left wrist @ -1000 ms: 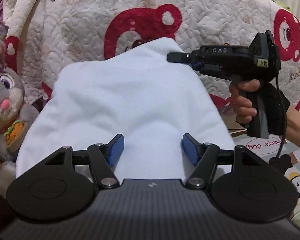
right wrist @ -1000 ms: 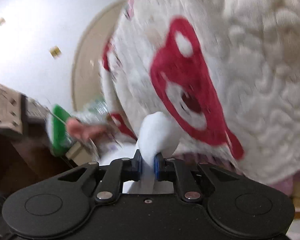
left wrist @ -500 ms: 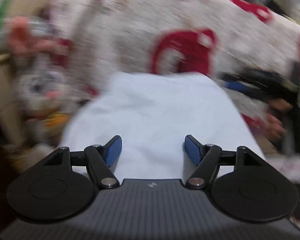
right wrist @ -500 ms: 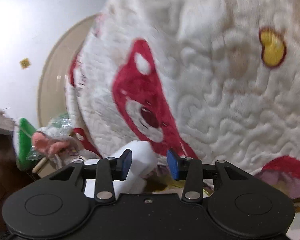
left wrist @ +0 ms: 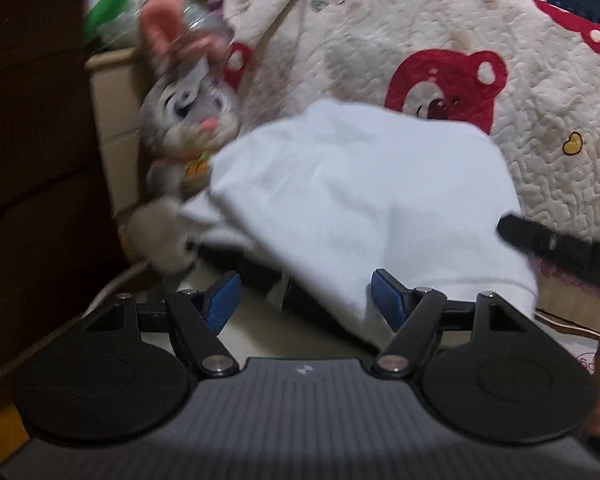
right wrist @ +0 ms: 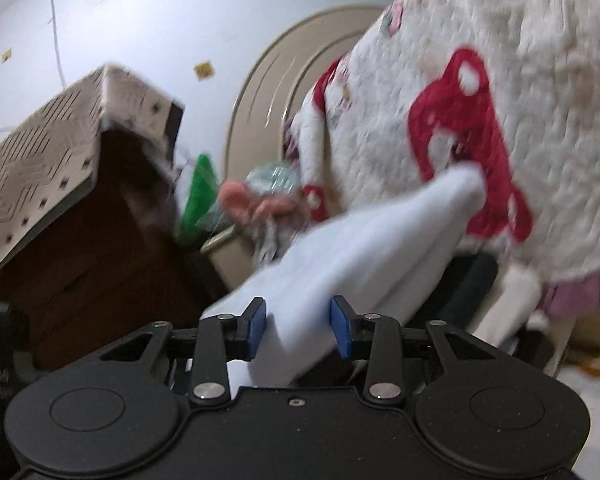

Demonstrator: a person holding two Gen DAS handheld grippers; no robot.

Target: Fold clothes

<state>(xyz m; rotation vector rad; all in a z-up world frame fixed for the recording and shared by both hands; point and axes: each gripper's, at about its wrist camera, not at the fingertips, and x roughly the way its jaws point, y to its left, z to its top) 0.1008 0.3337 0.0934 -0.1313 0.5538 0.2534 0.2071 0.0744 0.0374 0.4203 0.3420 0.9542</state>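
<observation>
A fold of the soft white cotton garment (right wrist: pixel 352 256) is being closed on between the right gripper (right wrist: pixel 298 330) pads; the left gripper (left wrist: pixel 306 300) is being kept released, cloth edge just ahead.

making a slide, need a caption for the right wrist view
Right gripper closing around a white cloth, bear-print quilt behind.

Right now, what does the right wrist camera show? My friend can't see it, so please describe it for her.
A soft white folded cloth lies between the blue pads of the black right gripper, whose jaws are closing on it. Behind it hangs a cream quilted blanket with red bear shapes. To the left stands a dark brown wooden cabinet against a pale wall.
</observation>
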